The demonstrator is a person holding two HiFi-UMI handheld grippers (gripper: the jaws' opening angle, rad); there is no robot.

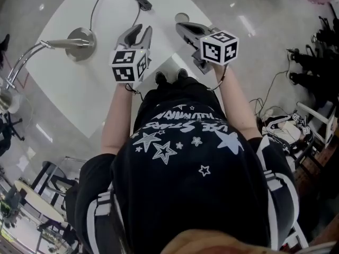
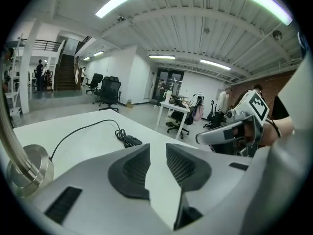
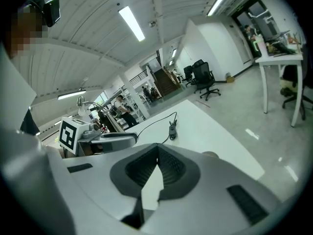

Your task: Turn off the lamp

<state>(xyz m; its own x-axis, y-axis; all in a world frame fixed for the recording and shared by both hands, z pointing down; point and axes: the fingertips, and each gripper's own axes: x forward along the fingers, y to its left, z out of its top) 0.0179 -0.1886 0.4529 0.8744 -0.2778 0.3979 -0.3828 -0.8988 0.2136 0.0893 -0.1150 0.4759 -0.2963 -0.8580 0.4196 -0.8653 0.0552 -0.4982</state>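
Note:
The lamp's round metal base [image 1: 79, 44] stands on the white table [image 1: 95, 94], left of both grippers. Its chrome gooseneck [image 1: 24, 60] bends off past the table's left edge to the lamp head [image 1: 5, 100]. A black cord runs from the base to an inline switch [image 1: 143, 3] at the far side; the switch [image 2: 131, 141] lies ahead of the left jaws. My left gripper [image 1: 139, 32] hovers over the table, open, with nothing between its pads [image 2: 139, 168]. My right gripper [image 1: 183, 26] is beside it, shut and empty, tips touching [image 3: 157, 148].
A small round disc [image 1: 181, 17] lies on the table just beyond the right gripper. The table's right edge drops to a grey floor. Office chairs [image 2: 108, 89] and a desk [image 2: 178, 112] stand farther back, and cables and bags [image 1: 286, 126] lie at the right.

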